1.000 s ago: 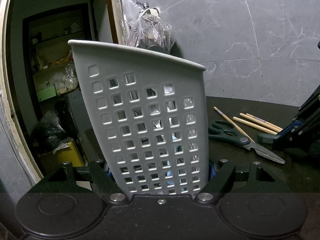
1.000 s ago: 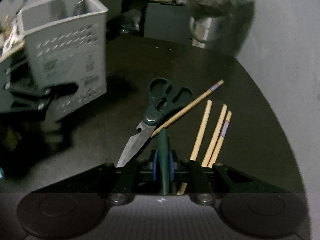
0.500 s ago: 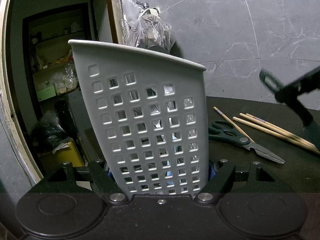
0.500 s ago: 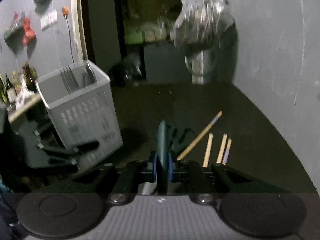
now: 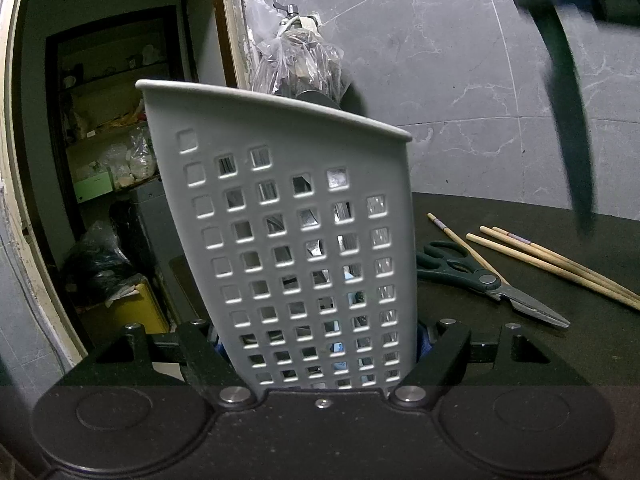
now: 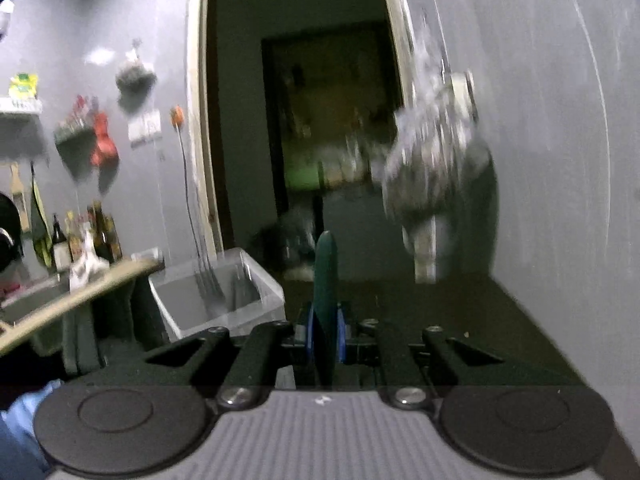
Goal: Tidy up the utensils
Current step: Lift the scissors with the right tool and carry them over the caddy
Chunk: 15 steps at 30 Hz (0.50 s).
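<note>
the dark green utensil is pinched in the right tool, its long axis running forward along the fingers, raised above the desk. the grey perforated basket lies ahead and to the left of it, lower, open top up, with forks inside. the left tool is clamped on that basket's wall, so the right is the one to deliver. scissors and 4 chopsticks lie near the desk's back edge, out of the path.
</note>
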### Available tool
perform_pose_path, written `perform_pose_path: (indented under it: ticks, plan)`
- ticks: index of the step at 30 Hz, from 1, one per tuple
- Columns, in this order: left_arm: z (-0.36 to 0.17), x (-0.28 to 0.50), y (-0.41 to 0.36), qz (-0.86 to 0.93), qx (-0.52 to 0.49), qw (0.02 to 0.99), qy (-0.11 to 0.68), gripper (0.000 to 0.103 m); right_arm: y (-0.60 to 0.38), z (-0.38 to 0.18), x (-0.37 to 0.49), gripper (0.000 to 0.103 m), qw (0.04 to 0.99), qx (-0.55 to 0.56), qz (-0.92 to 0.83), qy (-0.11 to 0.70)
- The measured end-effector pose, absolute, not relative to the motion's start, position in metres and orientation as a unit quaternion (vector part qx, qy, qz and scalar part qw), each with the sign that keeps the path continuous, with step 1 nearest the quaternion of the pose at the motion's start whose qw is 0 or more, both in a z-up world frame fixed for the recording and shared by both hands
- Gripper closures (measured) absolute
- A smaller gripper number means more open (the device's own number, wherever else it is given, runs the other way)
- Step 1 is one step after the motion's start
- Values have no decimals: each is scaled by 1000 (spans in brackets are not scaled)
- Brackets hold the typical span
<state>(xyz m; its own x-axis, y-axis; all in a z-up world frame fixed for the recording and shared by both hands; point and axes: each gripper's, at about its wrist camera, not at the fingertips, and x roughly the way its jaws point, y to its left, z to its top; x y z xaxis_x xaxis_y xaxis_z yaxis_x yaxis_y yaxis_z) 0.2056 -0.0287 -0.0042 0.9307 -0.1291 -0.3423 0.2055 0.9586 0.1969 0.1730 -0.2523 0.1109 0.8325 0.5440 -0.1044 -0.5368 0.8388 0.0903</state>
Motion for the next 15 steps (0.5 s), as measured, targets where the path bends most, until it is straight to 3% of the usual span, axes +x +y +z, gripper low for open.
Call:
perform_pose_path:
  ticks: [5,15]
  plan:
    - [-5,205,-29,-85,115,976,166,24,-246,149,172,90,955,61,287,-34]
    - [-4,205,-29,-85,114,976,166,24,-196,176,205,90,929,93,347,-86]
